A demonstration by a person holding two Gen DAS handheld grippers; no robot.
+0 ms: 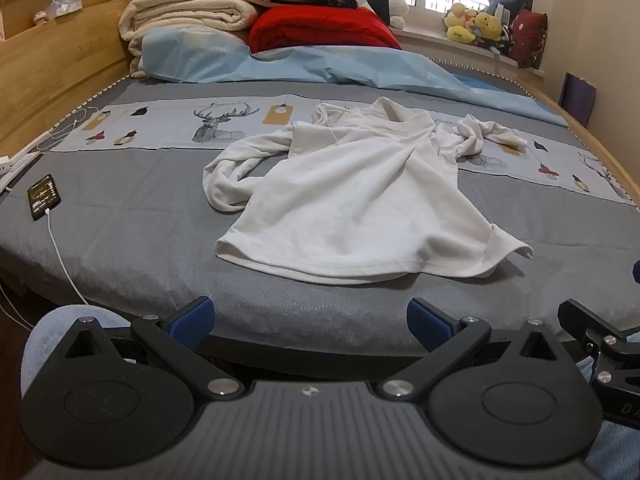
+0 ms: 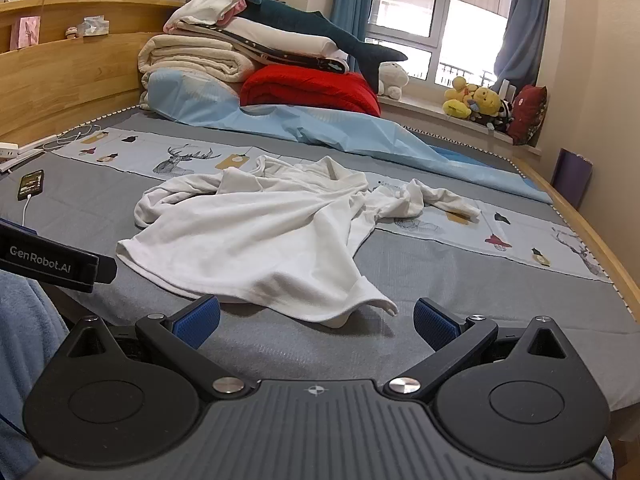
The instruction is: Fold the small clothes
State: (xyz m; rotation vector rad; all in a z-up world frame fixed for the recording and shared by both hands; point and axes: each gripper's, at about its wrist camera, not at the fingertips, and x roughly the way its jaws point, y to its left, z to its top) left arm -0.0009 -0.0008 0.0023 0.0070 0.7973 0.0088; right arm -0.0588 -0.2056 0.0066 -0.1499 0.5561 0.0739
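Observation:
A white long-sleeved top (image 1: 352, 196) lies crumpled on the grey bed cover (image 1: 120, 240), hem toward me, one sleeve looped to the left and the other bunched at the far right. In the right wrist view the same top (image 2: 256, 240) spreads across the middle of the bed. My left gripper (image 1: 310, 320) hangs open at the bed's near edge, short of the hem, nothing between its blue pads (image 1: 192, 320). My right gripper (image 2: 316, 320) is open too, just in front of the hem's raised right corner, with its pads (image 2: 434, 328) apart from the cloth.
A phone (image 1: 44, 196) on a white cable lies at the left of the bed. Folded blankets, a red quilt (image 1: 320, 28) and a blue sheet are piled at the headboard end. Soft toys (image 2: 476, 102) sit on the windowsill. The left gripper's body (image 2: 52, 260) shows at the right view's left edge.

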